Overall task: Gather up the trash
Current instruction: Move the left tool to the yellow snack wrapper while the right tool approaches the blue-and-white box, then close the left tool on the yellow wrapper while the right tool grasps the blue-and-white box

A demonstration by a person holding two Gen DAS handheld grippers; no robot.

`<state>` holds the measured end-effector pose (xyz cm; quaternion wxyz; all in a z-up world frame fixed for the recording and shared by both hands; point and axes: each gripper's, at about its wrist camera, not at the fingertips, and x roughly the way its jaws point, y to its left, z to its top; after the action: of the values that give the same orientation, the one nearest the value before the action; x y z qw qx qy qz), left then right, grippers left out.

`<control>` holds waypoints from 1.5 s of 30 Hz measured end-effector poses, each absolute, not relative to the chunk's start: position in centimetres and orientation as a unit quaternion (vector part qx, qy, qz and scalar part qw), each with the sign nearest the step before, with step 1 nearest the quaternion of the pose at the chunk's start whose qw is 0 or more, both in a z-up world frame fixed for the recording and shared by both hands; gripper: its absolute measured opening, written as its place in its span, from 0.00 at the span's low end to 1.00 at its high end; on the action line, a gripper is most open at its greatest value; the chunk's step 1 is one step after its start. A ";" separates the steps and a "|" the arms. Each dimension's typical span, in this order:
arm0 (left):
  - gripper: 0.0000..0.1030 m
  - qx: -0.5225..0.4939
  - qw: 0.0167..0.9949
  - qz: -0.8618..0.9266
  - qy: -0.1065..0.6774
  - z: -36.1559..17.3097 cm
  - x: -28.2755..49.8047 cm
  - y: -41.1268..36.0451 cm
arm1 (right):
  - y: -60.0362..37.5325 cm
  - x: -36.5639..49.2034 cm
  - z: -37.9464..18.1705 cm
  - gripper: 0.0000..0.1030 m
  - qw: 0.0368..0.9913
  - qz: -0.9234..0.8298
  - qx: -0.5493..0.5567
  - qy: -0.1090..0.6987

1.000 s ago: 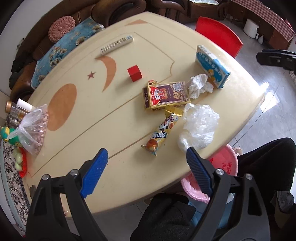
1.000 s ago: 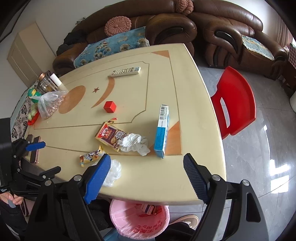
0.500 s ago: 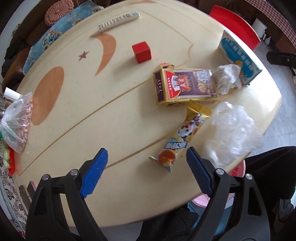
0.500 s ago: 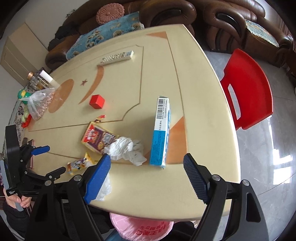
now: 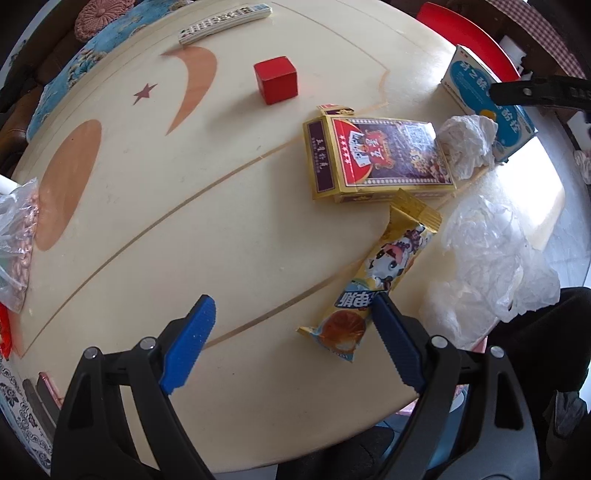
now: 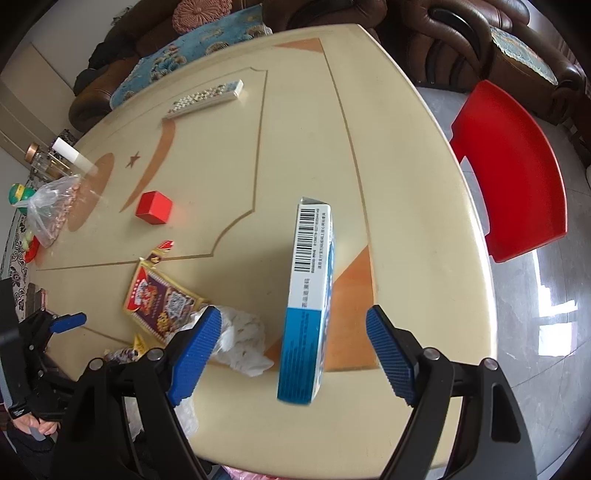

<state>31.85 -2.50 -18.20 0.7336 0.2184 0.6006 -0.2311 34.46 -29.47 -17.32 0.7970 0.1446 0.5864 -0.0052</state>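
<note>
**Nothing picked up yet: all the trash is on the table**

As far as I can see, the job is at its start. My left claw (image 5: pixel 291 332) stands wide with nothing between its pads, over bare table (image 5: pixel 155 258). Working left to right in the left wrist view: the snack wrapper (image 5: pixel 384 273) lies at about 2 o'clock from that claw, its lower end just beside the right pad. Behind it, towards 1 o'clock, is the playing-card box (image 5: pixel 376 158), touching the wrapper's top end. At the box's right end sits the crumpled tissue (image 5: pixel 469 140), and at 3 o'clock the clear plastic bag (image 5: pixel 487 266) spreads to the table's edge.

My right claw (image 6: pixel 293 347) is also wide and holds nothing; the blue and white carton (image 6: pixel 308 302) stands on edge between its pads, touching neither. The tissue is behind its left pad.

The red block (image 5: pixel 275 79), the remote (image 5: pixel 225 20) and the bag of nuts (image 5: pixel 16 240) look like keepers, in my judgement. No bin shows clearly in either view, only a sliver of pink under the table's near edge.
</note>
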 end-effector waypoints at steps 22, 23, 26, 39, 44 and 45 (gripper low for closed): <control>0.77 0.250 0.724 -0.244 0.595 -20.1 30.2 -4.5 | -28.6 35.7 -20.2 0.49 0.787 -0.011 0.121 0.604; 0.76 0.254 0.725 -0.244 0.592 -20.0 30.0 -4.7 | -28.6 35.7 -20.3 0.47 0.787 -0.011 0.123 0.605; 0.68 0.257 0.723 -0.247 0.591 -19.8 29.6 -5.0 | -28.8 35.7 -20.6 0.36 0.785 -0.015 0.120 0.608; 0.27 0.255 0.718 -0.254 0.596 -19.2 28.5 -7.2 | -28.8 34.7 -20.0 0.20 0.786 -0.024 0.105 0.609; 0.27 0.239 0.726 -0.235 0.600 -18.7 29.6 -5.2 | -28.8 34.2 -18.7 0.20 0.795 -0.029 0.099 0.598; 0.27 0.233 0.730 -0.231 0.600 -18.5 29.7 -4.8 | -28.8 34.1 -18.5 0.20 0.797 -0.029 0.097 0.596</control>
<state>29.73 -4.80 -18.52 0.7295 0.2326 0.6004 -0.2306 34.11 -28.82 -18.54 0.7965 0.0968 0.5961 -0.0294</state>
